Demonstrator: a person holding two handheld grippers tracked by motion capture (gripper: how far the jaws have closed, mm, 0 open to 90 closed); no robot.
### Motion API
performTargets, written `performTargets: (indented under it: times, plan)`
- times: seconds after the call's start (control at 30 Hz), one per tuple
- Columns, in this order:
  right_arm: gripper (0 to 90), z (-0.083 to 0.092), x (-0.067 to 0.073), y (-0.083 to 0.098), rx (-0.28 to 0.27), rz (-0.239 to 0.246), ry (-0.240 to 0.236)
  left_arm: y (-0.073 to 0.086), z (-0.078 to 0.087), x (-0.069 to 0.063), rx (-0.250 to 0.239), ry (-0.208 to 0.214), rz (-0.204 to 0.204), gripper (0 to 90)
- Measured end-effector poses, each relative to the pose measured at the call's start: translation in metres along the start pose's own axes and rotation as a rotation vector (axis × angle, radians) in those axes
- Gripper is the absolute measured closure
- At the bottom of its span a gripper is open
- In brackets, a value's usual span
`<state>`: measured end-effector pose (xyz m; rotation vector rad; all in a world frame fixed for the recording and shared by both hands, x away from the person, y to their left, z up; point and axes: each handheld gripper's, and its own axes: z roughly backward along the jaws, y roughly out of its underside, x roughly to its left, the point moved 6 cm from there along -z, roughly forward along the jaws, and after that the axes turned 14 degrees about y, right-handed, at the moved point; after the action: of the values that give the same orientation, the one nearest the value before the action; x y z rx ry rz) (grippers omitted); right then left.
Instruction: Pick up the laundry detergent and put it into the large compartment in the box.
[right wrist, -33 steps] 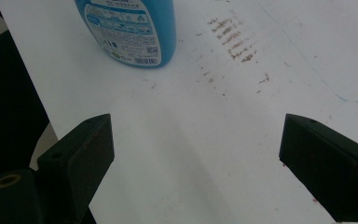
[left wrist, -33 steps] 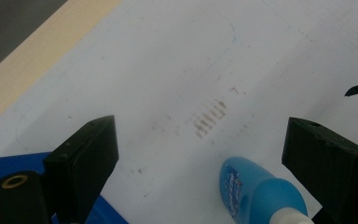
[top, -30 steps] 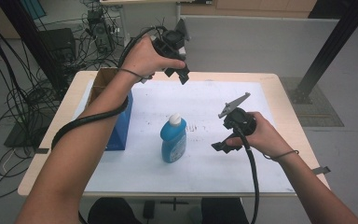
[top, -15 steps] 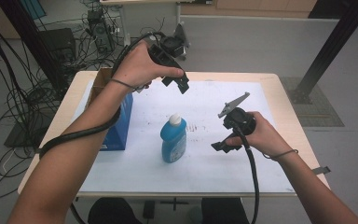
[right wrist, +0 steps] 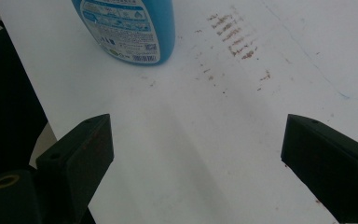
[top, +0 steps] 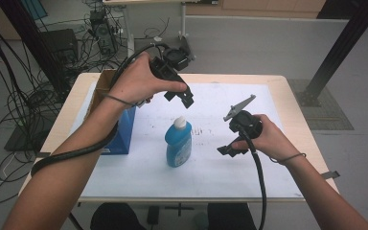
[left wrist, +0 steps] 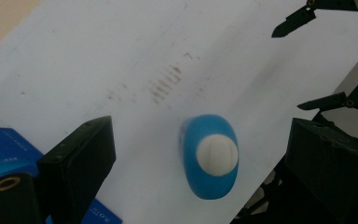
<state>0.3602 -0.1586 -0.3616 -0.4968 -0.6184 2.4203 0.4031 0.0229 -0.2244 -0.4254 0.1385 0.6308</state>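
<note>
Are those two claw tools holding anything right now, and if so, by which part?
Nothing is held. The left gripper hovers above the blue bottle, jaws wide and just opened further; the right gripper is beside it, jaws open.

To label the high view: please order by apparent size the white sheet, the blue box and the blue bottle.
1. white sheet
2. blue box
3. blue bottle
The arm hides part of the box.

A wooden table (top: 297, 103) under a white sheet (top: 230, 96) stands on grey floor (top: 268, 43), cables (top: 9, 110) tangled left.
</note>
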Motion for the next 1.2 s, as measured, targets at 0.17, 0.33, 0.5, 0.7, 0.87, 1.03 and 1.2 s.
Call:
performTargets:
  times: [0.17,0.33,0.5,0.7,0.87,1.03,1.2]
  plan:
    - [8.4,0.001,0.0,0.0,0.0,0.002,0.002,0.006,-0.006,-0.002,0.009,-0.006,0.001,8.6]
    - [7.9,0.0,0.001,-0.001,0.0,0.003,0.001,0.013,-0.014,-0.003,0.018,0.005,0.007,8.6]
    - [7.6,0.001,0.002,-0.001,0.001,0.002,0.003,0.019,-0.022,-0.005,0.026,0.015,0.01,8.6]
    - [7.6,0.0,0.002,-0.001,0.001,0.001,0.0,0.021,-0.028,-0.007,0.031,0.025,0.011,8.6]
    - [7.6,0.0,0.002,-0.001,0.002,0.006,0.001,0.023,-0.03,-0.011,0.03,0.041,0.01,8.6]
    - [7.6,0.0,0.003,-0.001,0.002,0.004,-0.001,0.025,-0.034,-0.014,0.038,0.038,0.001,8.7]
    - [7.5,0.0,0.005,-0.001,0.0,0.006,-0.003,0.028,-0.043,-0.013,0.046,0.031,0.011,8.8]
